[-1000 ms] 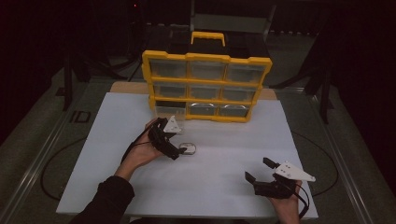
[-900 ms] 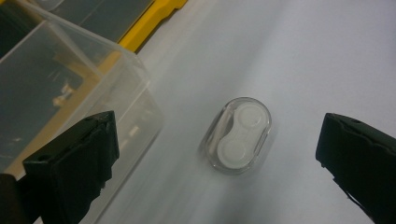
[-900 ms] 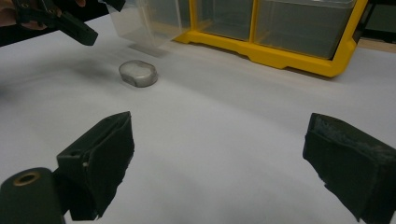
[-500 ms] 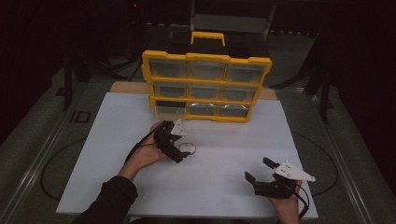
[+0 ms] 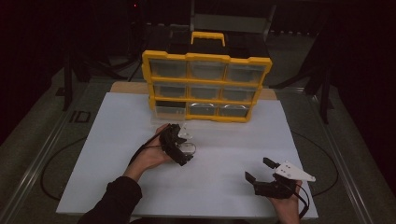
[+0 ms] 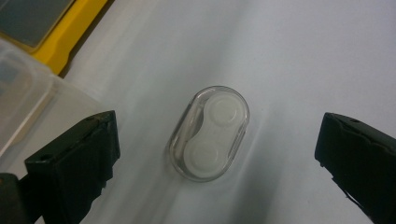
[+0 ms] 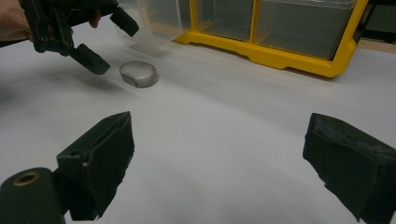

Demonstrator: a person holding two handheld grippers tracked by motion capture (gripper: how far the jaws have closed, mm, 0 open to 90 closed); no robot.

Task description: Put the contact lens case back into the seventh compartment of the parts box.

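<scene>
While the left gripper [image 5: 186, 145] sat lower left on the white table [image 5: 224, 196] 1 second ago, it has since slid forward toward the yellow drawer cabinet [image 5: 206, 86]. It now hangs over the small clear case [image 6: 209, 133] with its jaws spread wide, 1 on each side and neither touching. The case lies flat on the table, just in front of the pulled-out bottom-left drawer [image 5: 166, 113]. A grab looks imminent. The right gripper [image 5: 261, 170] has stayed near the front edge, jaws apart and empty.
</scene>
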